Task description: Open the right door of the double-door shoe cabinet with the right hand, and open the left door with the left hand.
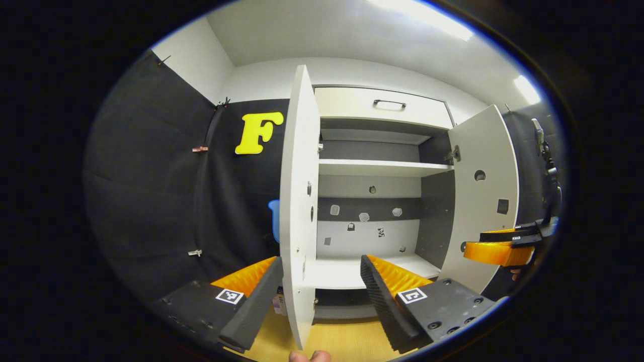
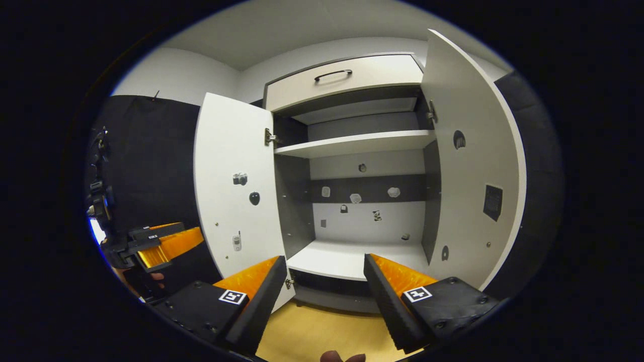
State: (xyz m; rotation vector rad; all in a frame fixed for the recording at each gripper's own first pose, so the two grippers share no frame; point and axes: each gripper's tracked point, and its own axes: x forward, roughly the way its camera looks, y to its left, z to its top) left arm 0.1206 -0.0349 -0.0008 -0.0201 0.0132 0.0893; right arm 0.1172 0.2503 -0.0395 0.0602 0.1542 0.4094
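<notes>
The white double-door shoe cabinet (image 2: 352,151) stands with both doors swung wide: the white left door (image 1: 298,201) edge-on between the left gripper (image 1: 319,281)'s parted, unclosed jaws, the white right door (image 2: 473,166) far right. The right gripper (image 2: 324,286) hovers, jaws apart and empty. Both openings look finished; next, seemingly, only pulling away.

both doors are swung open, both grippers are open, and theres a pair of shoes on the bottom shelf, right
No shoes: in the right gripper view the bottom shelf is bare. The rest holds: left door and right door are open, and the left gripper and right gripper are open.
</notes>
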